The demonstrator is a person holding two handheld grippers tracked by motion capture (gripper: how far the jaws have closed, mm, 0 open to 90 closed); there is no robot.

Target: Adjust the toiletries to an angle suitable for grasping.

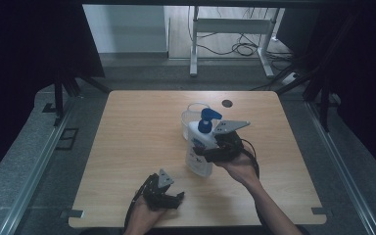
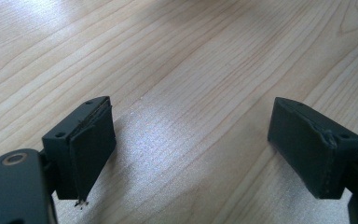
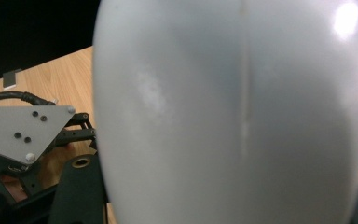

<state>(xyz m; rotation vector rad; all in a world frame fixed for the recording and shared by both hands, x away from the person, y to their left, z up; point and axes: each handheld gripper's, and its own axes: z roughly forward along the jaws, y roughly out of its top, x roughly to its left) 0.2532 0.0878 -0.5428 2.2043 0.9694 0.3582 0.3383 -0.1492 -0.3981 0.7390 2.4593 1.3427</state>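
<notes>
Just behind the gripped pump bottle (image 1: 200, 147), a clear cup (image 1: 190, 117).

High view looks forward and down over the whole light wooden table (image 1: 142, 147). Left gripper view sits super close above that same wood grain. Right gripper view is jammed against the white plastic pump bottle (image 3: 233, 121), also visible from the high view.

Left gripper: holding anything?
No. The left gripper has its jaws wide apart over bare table, with nothing between them.
</notes>
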